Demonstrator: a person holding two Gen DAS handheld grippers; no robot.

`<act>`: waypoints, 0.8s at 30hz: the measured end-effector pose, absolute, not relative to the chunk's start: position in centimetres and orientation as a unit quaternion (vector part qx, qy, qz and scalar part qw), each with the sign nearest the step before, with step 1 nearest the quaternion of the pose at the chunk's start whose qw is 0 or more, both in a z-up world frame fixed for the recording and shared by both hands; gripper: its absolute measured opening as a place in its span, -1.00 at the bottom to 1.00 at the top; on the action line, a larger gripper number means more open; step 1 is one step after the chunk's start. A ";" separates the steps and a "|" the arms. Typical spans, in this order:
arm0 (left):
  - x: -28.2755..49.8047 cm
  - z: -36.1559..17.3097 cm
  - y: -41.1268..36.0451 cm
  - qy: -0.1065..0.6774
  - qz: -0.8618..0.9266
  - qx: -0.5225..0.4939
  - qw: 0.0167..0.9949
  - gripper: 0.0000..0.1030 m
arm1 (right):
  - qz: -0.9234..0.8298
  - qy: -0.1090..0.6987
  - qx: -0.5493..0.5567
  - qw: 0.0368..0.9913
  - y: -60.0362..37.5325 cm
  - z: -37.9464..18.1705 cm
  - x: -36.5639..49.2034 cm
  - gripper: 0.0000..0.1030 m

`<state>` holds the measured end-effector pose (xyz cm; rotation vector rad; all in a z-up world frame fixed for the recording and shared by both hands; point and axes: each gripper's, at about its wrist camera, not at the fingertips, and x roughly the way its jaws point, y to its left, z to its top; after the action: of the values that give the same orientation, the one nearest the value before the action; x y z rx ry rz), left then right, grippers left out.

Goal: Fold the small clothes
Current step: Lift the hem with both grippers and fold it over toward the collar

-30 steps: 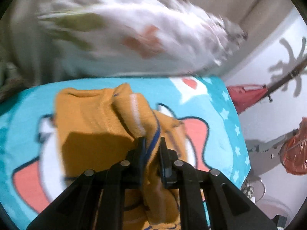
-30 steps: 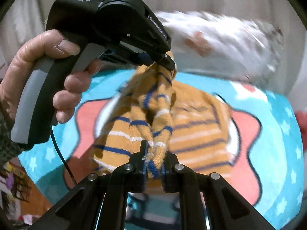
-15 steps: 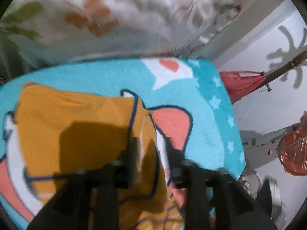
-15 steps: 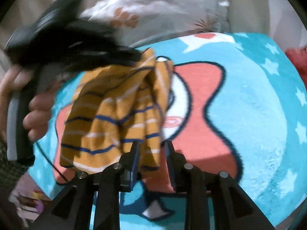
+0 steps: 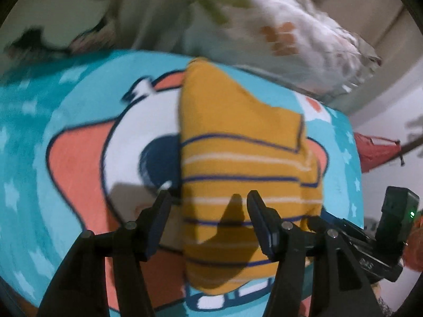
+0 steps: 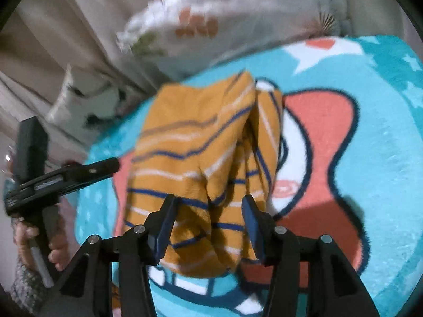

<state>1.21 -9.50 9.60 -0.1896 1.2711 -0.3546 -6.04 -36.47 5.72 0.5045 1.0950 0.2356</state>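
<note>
Mustard-yellow knitwear, a small striped garment point(image 5: 246, 169) with navy and white bands, is lying folded on a turquoise cartoon-print blanket point(image 5: 39, 137), over the white and coral figure printed at its middle. Both claws are hanging just above its near end, released, their jaws having just been opening. In the left wrist view, the left claw point(image 5: 208, 203) is standing parted over the garment's near left edge, pads clear of the cloth, its shadow falling on the stripes. In the right wrist view, the right claw point(image 6: 208, 208) is gaping over a rumpled ridge of the knit, gripping nothing. The left claw point(image 6: 66, 177) is showing there at the left, a hand point(image 6: 34, 240) clasping its handle. Beyond the blanket's far edge, a white floral pillow point(image 5: 277, 34) is blurring.
</note>
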 end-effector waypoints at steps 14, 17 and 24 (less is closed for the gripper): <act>-1.4 7.1 -13.8 0.587 -0.158 0.004 0.794 0.28 | 0.078 0.531 0.278 0.797 -40.8 3.5 -5.6 -0.87; -1.4 6.2 -14.2 0.598 -0.154 0.008 0.787 0.38 | 0.065 0.547 0.241 0.799 -39.7 2.6 -6.0 -0.87; -1.5 6.8 -13.7 0.601 -0.151 0.007 0.785 0.41 | 0.072 0.536 0.224 0.811 -39.3 4.6 -5.3 -0.78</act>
<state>-1.51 -13.71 6.82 0.0141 1.2960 -0.3257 -5.33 -39.27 4.61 0.4794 1.1458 0.1534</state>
